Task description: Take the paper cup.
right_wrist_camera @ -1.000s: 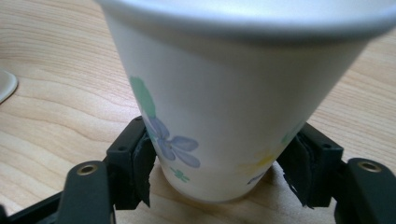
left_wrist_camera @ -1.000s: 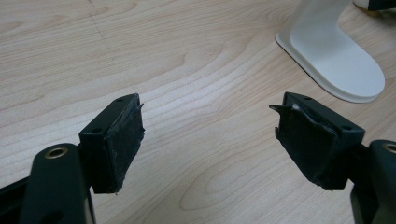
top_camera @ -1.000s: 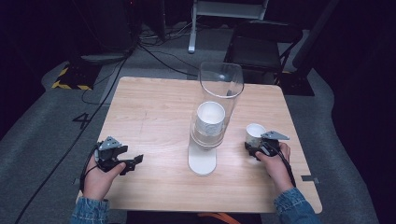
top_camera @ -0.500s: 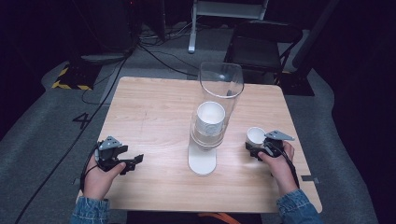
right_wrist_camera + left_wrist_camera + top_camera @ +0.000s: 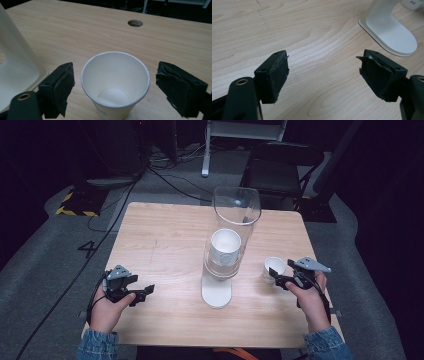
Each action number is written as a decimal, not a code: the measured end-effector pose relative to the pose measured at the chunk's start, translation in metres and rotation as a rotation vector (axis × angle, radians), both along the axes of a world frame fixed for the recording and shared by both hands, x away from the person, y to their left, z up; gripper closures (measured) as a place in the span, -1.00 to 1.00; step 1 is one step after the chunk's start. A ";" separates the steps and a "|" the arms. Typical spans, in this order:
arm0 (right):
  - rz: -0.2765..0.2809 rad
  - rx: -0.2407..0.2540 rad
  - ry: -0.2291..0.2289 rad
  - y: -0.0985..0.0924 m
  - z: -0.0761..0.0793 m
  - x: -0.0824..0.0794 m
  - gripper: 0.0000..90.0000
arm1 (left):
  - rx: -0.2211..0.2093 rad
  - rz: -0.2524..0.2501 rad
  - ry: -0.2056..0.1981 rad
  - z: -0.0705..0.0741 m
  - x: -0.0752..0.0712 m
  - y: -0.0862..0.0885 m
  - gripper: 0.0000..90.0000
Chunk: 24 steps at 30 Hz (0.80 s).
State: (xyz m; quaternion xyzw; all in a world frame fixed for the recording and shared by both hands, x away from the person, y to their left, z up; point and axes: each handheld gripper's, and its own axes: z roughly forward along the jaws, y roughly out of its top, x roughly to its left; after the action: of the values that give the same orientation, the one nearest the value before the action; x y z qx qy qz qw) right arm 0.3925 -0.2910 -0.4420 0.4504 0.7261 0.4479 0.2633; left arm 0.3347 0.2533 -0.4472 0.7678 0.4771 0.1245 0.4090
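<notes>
the right gripper (image 5: 113,87) has just spread its jaws, released, flanking the upright paper cup (image 5: 115,83) on the table (image 5: 75,32) without touching. the left gripper (image 5: 324,75) gapes empty near the white stand (image 5: 390,32).

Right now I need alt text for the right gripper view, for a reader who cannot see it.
An empty white paper cup stands upright on a light wooden table between the open black jaws of the right gripper, whose pads stand clear of it. A white dispenser stand sits at the left, and a round hole marks the tabletop behind.
</notes>
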 end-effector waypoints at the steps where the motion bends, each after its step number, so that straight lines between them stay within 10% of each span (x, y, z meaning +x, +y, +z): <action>1: 0.010 0.005 -0.010 -0.002 0.006 -0.004 -0.64 | 0.001 -0.003 0.001 0.000 0.000 0.000 -0.50; 24: 0.070 -0.018 0.071 -0.066 0.029 -0.048 -0.64 | 0.019 -0.008 0.005 -0.003 -0.003 0.002 -0.50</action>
State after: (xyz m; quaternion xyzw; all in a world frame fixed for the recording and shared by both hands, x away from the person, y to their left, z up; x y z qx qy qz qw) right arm 0.3450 -0.3570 -0.4132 0.4380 0.7542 0.4340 0.2259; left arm 0.3317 0.2551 -0.4499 0.7738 0.4740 0.1256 0.4010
